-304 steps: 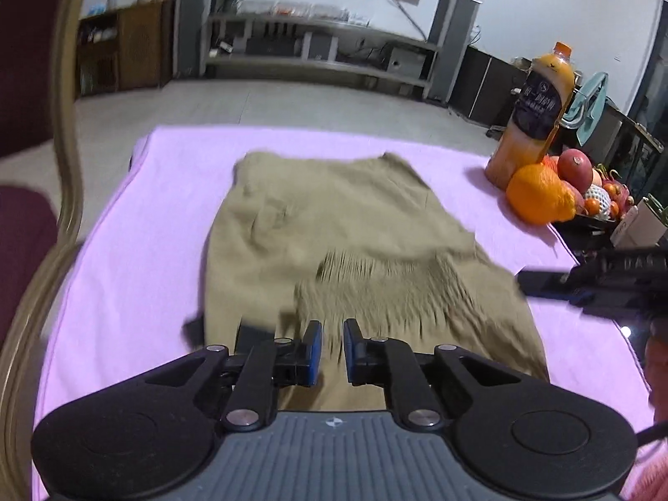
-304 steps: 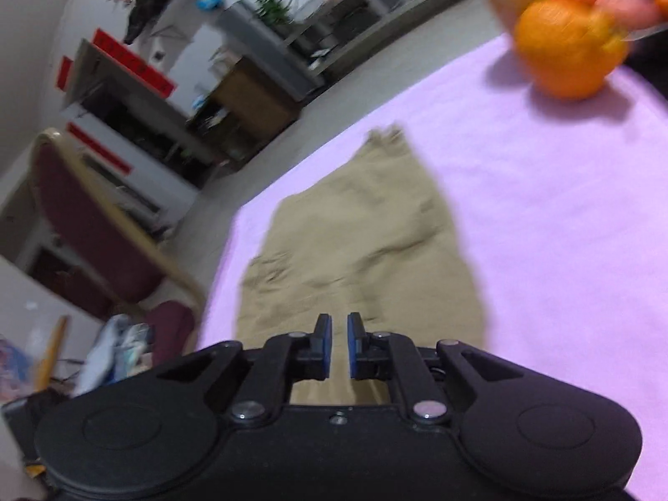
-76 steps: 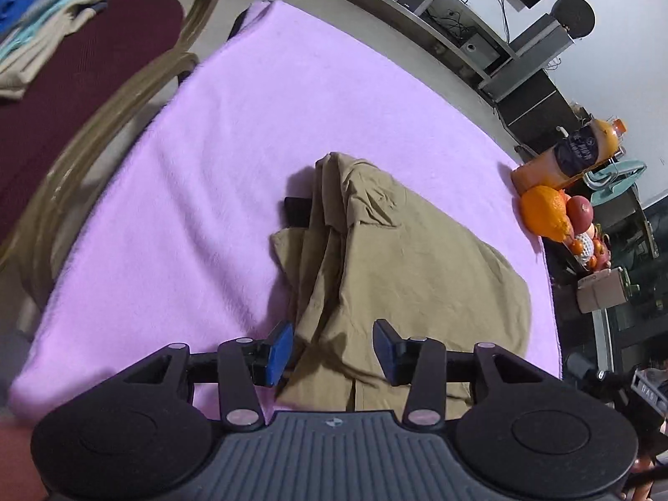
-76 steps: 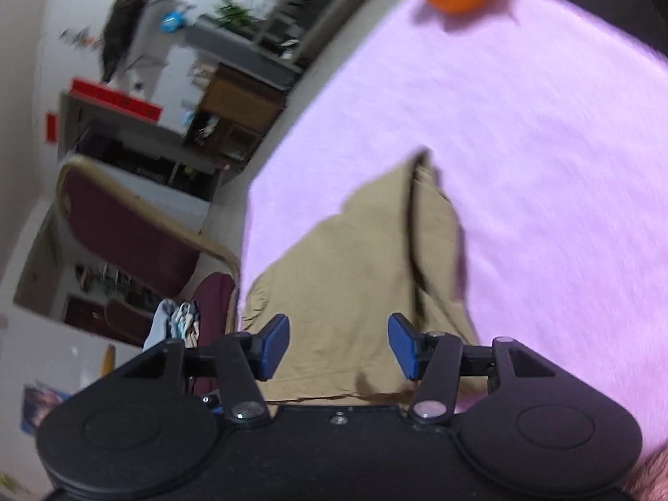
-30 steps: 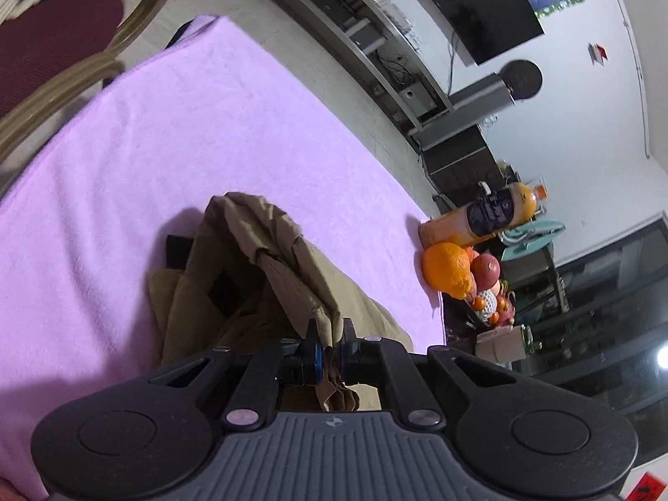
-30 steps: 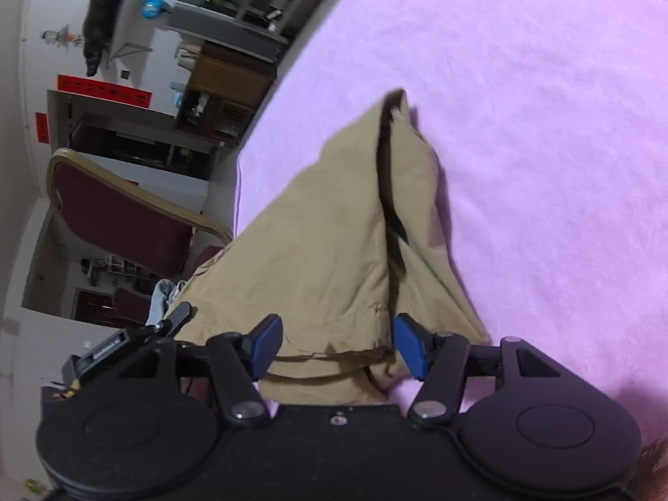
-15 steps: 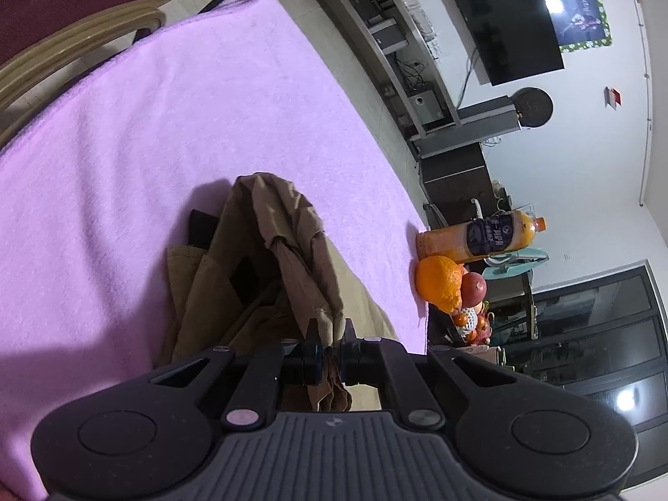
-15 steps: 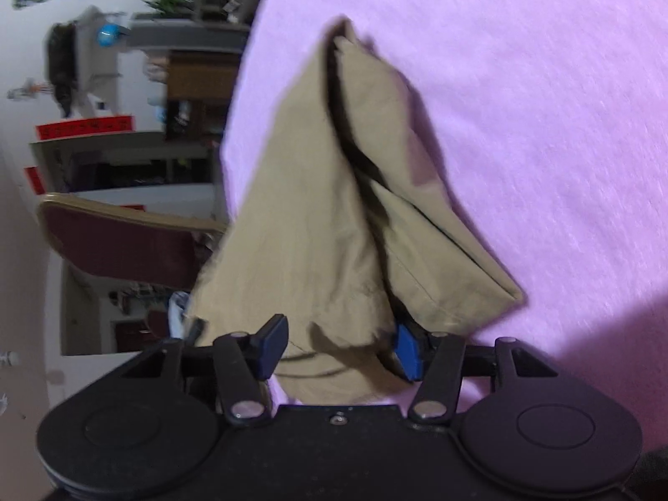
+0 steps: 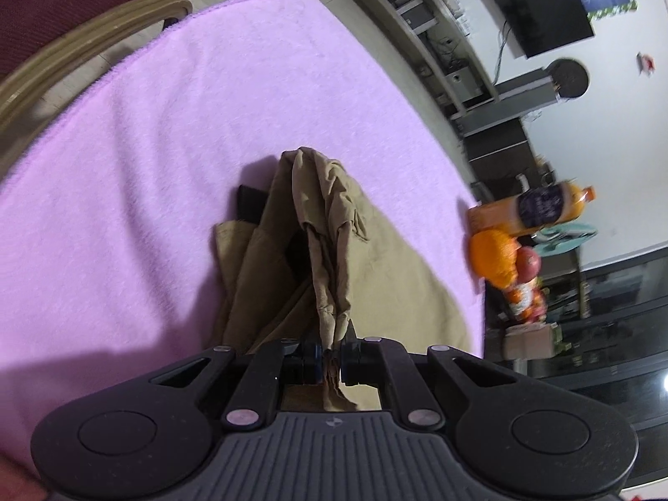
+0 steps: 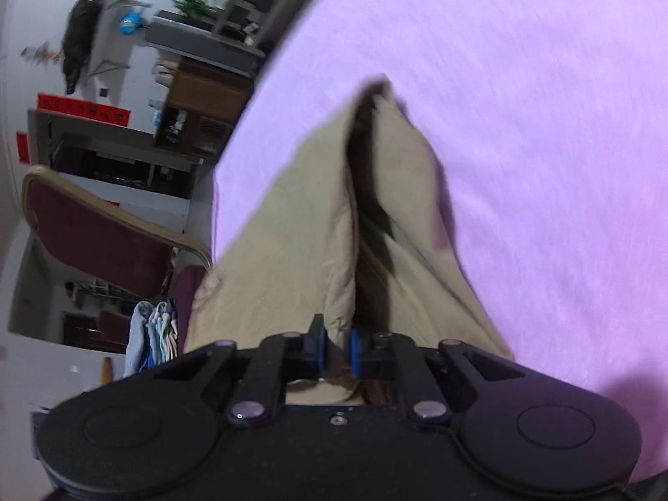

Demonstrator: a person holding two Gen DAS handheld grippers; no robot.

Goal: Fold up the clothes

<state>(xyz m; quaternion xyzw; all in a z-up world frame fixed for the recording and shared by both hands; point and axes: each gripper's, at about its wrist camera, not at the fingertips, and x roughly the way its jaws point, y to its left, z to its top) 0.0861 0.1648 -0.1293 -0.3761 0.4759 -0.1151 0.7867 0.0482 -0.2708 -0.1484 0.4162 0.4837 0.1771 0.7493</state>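
A counter point(image 9: 175, 96) draped in a pink cloth fills most of both views, and on it lies one khaki garment point(image 9: 388, 275), partly folded, its bulk resting on the cloth toward the middle while two near corners are lifted clear. In the left wrist view the garment runs from 12 o'clock at its bunched far end down to 6 o'clock at the tool. A maroon chair point(image 10: 96, 234) with a tan frame stands off the counter at 9 o'clock in the right wrist view.

The left tool point(image 9: 331, 362) is clamped tight on a gathered, wrinkled edge of the garment, with cloth pinched between its blue pads. The right tool point(image 10: 336, 352) has just been closing, and its pads now pinch a fold of the same garment.

The fabric looks light, soft and limp: it sags in a tent between the held points and creases freely, so it will drape rather than hold a shape. It is best taken at hems or corners, both layers together, so no layer slips out.

At 3 o'clock in the left view sit one orange juice bottle point(image 9: 538, 208) and a heap of fruit point(image 9: 507, 269), several pieces, too blurred to count. Folded clothes point(image 10: 152, 334) lie at 8 o'clock beyond the chair.
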